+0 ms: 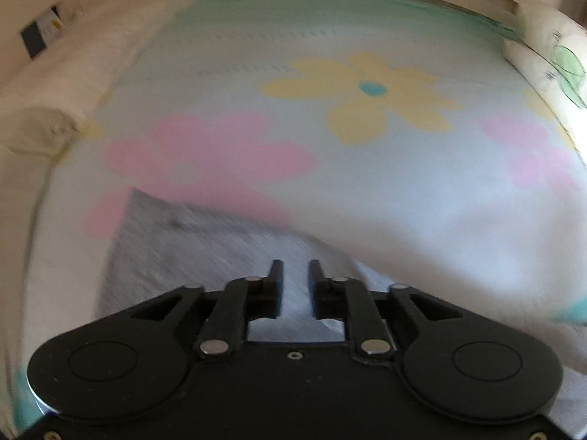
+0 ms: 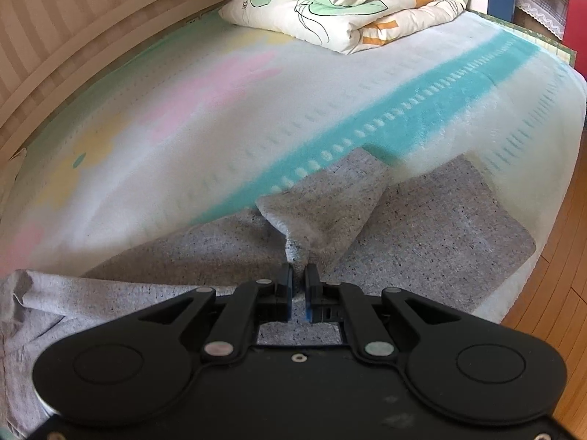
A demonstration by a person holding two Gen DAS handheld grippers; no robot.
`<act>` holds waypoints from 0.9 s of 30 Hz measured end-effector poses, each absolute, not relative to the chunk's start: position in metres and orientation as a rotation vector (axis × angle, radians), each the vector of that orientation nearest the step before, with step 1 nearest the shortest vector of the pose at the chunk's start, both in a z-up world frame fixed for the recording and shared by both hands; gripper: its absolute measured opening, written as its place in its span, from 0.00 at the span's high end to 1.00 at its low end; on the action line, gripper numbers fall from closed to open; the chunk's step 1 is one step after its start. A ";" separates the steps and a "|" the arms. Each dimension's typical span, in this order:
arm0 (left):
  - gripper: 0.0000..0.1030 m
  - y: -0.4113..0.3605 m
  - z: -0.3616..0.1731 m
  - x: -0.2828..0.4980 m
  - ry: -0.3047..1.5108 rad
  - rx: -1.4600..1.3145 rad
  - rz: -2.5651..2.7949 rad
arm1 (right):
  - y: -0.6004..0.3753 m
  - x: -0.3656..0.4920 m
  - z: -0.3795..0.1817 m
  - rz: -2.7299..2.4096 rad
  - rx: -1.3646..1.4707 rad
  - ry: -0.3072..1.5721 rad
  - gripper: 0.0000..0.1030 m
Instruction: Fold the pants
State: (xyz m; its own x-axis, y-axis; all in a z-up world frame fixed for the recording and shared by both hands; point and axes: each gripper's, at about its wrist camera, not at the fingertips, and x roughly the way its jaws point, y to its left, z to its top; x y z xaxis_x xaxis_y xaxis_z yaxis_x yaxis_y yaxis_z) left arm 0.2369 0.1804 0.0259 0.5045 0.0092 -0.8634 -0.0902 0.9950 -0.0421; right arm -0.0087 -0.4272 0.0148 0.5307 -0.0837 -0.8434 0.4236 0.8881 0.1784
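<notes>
Right claw: pinched nearly shut on a raised peak of the grey pants, fabric caught between the pads and pulled up into a ridge. Left claw: jaws partly apart, nothing gripped; only blurred grey cloth beneath the gap, no pad pressing on it. Pants: spread on the bed near its front edge, one leg running toward the floor-side corner, another part bunched at the lower left of the right view.

Likely trouble, judged from this:
- Thin pinch by the right claw; could have slipped free under any sideways tug, dropping the fold halfway.
- One-handed lift; with the left claw empty, the far layer could have dragged and skewed, leaving a crooked crease.
- Loose bedcover underneath; could have been caught along with the pants on a re-grasp, given similar softness.
- Pants close to the bed edge by the wooden floor; could have slid off if pulled that way.
- Quilt well apart, no hindrance.
</notes>
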 end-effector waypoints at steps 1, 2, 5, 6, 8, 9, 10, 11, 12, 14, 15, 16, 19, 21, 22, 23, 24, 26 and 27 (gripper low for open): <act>0.70 0.190 0.026 0.243 1.024 -0.074 0.081 | -0.427 -0.009 0.014 -0.313 0.386 0.973 0.94; 0.70 0.197 0.026 0.246 1.019 -0.066 0.105 | -0.427 -0.008 0.012 -0.314 0.383 0.977 0.94; 0.70 0.224 0.022 0.255 1.009 -0.071 0.139 | -0.424 -0.005 0.009 -0.321 0.372 0.987 0.94; 0.70 0.235 0.020 0.258 1.002 -0.081 0.159 | -0.423 -0.003 0.008 -0.323 0.368 0.991 0.94; 0.69 0.251 0.014 0.264 0.991 -0.096 0.211 | -0.422 0.000 0.007 -0.327 0.356 0.998 0.94; 0.66 0.259 0.012 0.269 0.993 -0.095 0.225 | -0.421 0.002 0.006 -0.329 0.350 1.000 0.94; 0.62 0.264 0.009 0.276 0.999 -0.093 0.232 | -0.420 0.003 0.005 -0.332 0.344 1.003 0.94; 0.61 0.272 0.005 0.280 1.005 -0.091 0.241 | -0.419 0.003 0.004 -0.334 0.339 1.006 0.94; 0.61 0.278 0.002 0.283 1.009 -0.095 0.249 | -0.418 0.004 0.003 -0.337 0.335 1.010 0.94; 0.61 0.288 -0.003 0.288 1.015 -0.114 0.250 | -0.416 0.006 0.001 -0.342 0.329 1.018 0.94; 0.61 0.293 -0.005 0.288 1.017 -0.125 0.244 | -0.416 0.007 0.000 -0.344 0.327 1.022 0.94; 0.59 0.297 -0.007 0.293 1.021 -0.136 0.237 | -0.415 0.009 0.000 -0.346 0.324 1.026 0.94; 0.50 0.302 -0.015 0.296 1.020 -0.161 0.232 | -0.412 0.014 -0.002 -0.354 0.315 1.032 0.94; 0.49 0.301 -0.018 0.298 1.025 -0.166 0.245 | -0.411 0.016 -0.003 -0.355 0.305 1.035 0.94; 0.49 0.302 -0.021 0.301 1.033 -0.172 0.252 | -0.410 0.017 -0.003 -0.356 0.300 1.037 0.94; 0.49 0.303 -0.025 0.304 1.041 -0.179 0.259 | -0.409 0.018 -0.003 -0.357 0.297 1.039 0.94; 0.49 0.305 -0.029 0.308 1.050 -0.186 0.267 | -0.409 0.018 -0.004 -0.358 0.298 1.040 0.94; 0.50 0.306 -0.038 0.315 1.084 -0.198 0.273 | -0.409 0.017 -0.005 -0.360 0.304 1.043 0.94; 0.54 0.305 -0.042 0.317 1.104 -0.208 0.261 | -0.409 0.017 -0.005 -0.362 0.309 1.043 0.94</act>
State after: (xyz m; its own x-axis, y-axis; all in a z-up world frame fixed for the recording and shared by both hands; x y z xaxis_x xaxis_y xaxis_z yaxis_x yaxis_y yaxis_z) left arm 0.3171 0.3051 -0.0418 0.4252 0.1039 -0.8991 -0.3093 0.9503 -0.0365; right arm 0.0168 -0.4087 -0.0050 0.4542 -0.1437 -0.8793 0.4318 0.8988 0.0762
